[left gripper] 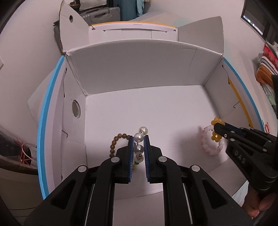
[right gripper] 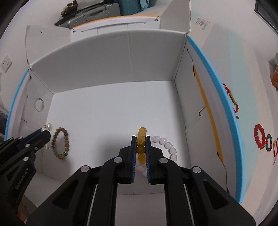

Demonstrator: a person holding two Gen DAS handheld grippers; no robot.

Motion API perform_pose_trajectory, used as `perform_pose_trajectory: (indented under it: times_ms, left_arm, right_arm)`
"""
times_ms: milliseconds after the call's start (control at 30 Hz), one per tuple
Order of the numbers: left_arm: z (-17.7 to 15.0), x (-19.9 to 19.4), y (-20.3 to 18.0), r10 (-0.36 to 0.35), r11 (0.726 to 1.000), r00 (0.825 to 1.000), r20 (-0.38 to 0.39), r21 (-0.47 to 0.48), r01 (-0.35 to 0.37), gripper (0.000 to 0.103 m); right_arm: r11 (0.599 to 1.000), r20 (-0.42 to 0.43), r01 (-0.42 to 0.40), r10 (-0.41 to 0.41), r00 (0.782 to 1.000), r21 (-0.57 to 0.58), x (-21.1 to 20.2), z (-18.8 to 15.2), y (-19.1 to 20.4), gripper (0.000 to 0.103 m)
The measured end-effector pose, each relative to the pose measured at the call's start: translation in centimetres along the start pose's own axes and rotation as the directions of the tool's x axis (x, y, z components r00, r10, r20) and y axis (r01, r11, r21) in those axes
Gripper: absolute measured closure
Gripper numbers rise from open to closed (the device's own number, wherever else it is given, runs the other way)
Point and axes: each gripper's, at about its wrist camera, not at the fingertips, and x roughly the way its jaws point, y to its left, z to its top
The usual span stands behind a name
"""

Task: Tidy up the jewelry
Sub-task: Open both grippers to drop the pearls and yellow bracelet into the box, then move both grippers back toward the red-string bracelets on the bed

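My left gripper point(left gripper: 139, 139) is shut on a pearl bracelet point(left gripper: 139, 137) and holds it inside the open white box point(left gripper: 139, 73), over a brown bead bracelet point(left gripper: 114, 144) that lies on the box floor. My right gripper point(right gripper: 141, 139) is shut on a yellow bead bracelet point(right gripper: 141, 140), held over a pink bead bracelet point(right gripper: 168, 146) on the box floor. In the left wrist view the right gripper point(left gripper: 217, 129) shows at the right with the yellow bracelet point(left gripper: 216, 138). In the right wrist view the left gripper point(right gripper: 45, 132) shows at the left next to the brown bracelet point(right gripper: 60, 142).
Outside the box to the right, a red bead bracelet point(right gripper: 258, 139), a dark green bracelet point(right gripper: 268, 142) and a red cord bracelet point(right gripper: 232, 100) lie on the pale surface. The box has tall white walls and a blue-edged rim point(right gripper: 217, 90). Suitcases point(right gripper: 90, 12) stand behind.
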Motion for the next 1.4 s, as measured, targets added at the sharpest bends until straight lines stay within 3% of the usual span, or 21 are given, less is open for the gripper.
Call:
perform_pose_trajectory:
  times_ms: [433, 500, 567, 633, 700, 767, 1067, 1233, 1400]
  left_arm:
    - [0.1, -0.5, -0.1, -0.005, 1.000, 1.000, 0.013, 0.002, 0.005, 0.088]
    - [0.0, -1.0, 0.0, 0.000, 1.000, 1.000, 0.028, -0.002, 0.000, 0.073]
    - [-0.1, -1.9, 0.0, 0.016, 1.000, 0.998, 0.061, 0.001, -0.016, 0.066]
    - [-0.2, -2.9, -0.1, 0.029, 1.000, 0.996, 0.087, 0.001, -0.029, 0.056]
    - [-0.3, -3.8, -0.2, 0.033, 0.999, 0.992, 0.124, 0.006, -0.034, 0.029]
    - [-0.3, -4.7, -0.5, 0.048, 0.999, 0.985, 0.164, 0.016, -0.051, 0.019]
    - [-0.5, -7.0, -2.7, 0.058, 0.997, 0.970, 0.236, 0.034, -0.068, 0.006]
    - [-0.7, -8.0, -5.7, 0.023, 0.997, 0.966, 0.257, 0.070, -0.042, 0.006]
    - [-0.4, -8.2, -9.3, -0.021, 0.993, 0.963, 0.269, 0.116, -0.010, 0.006]
  right_arm:
    - [1.000, -0.011, -0.017, 0.017, 1.000, 0.004, -0.3, -0.9, 0.2, 0.091]
    - [1.000, 0.004, -0.021, 0.021, 1.000, -0.003, -0.9, -1.0, 0.2, 0.081]
    - [1.000, 0.034, -0.014, 0.014, 0.999, -0.003, -1.8, -0.9, 0.2, 0.057]
    - [1.000, 0.078, -0.015, 0.015, 0.997, 0.001, -3.1, -1.0, 0.0, 0.047]
    - [1.000, 0.117, -0.014, 0.014, 0.993, 0.004, -4.4, -1.1, -0.4, 0.040]
    - [1.000, 0.166, -0.005, 0.005, 0.986, -0.004, -5.8, -1.3, -0.7, 0.032]
    - [0.999, 0.303, 0.038, -0.043, 0.952, 0.023, -9.6, -1.6, -3.4, 0.010]
    - [0.995, 0.352, 0.034, -0.063, 0.934, 0.088, -11.5, -2.3, -6.4, 0.008]
    - [0.987, 0.372, 0.080, -0.126, 0.920, 0.136, -13.2, -3.5, -10.2, 0.008]
